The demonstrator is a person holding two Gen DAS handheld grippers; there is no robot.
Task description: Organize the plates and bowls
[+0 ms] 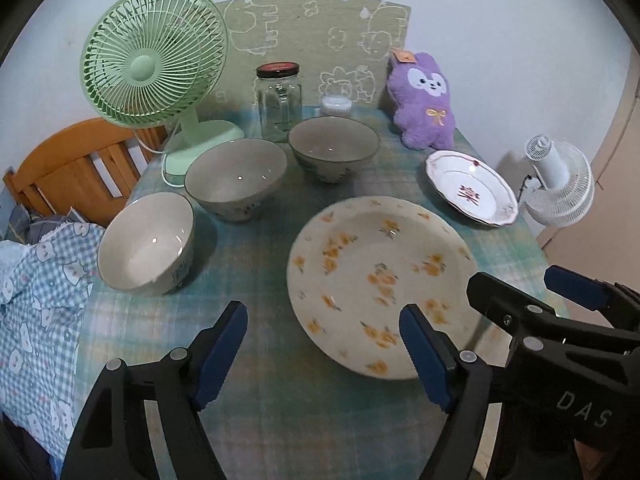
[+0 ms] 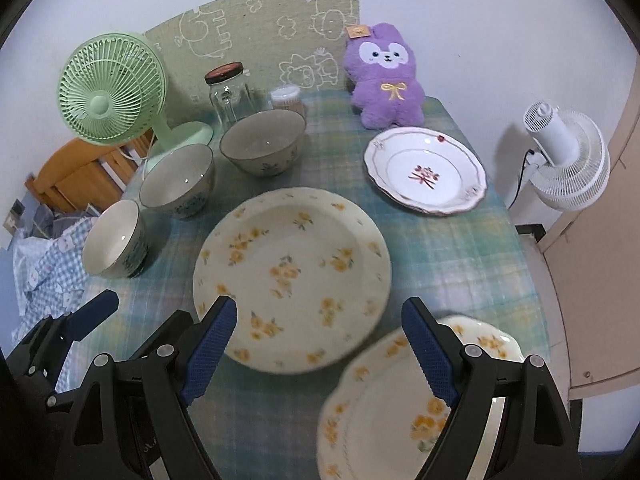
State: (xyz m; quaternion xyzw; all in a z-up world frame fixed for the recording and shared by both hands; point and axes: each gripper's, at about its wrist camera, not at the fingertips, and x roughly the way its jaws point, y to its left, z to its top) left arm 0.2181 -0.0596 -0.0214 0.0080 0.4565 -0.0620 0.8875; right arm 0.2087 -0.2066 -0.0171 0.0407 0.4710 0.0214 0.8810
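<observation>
Both grippers, left [image 1: 322, 350] and right [image 2: 318, 346], fingers spread, holding nothing. Big plate [image 2: 292, 278] mid-desk [image 2: 480, 256], three bowls [image 2: 262, 146] left of it, small plate [image 2: 426, 170] behind, another plate [image 2: 384, 400] under right gripper.

Bowls [image 1: 236, 178] left of plates [image 1: 382, 284] on table [image 1: 260, 392]

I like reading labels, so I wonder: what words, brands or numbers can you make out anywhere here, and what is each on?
"DAS": pale letters on the black body of the right gripper, cut off at the picture's edge.
Orange tag on the purple plush toy: too small to read.
Dark lid of the glass jar: print too blurred to read.
Red mark in the small white plate: a drawing, not readable text.
</observation>
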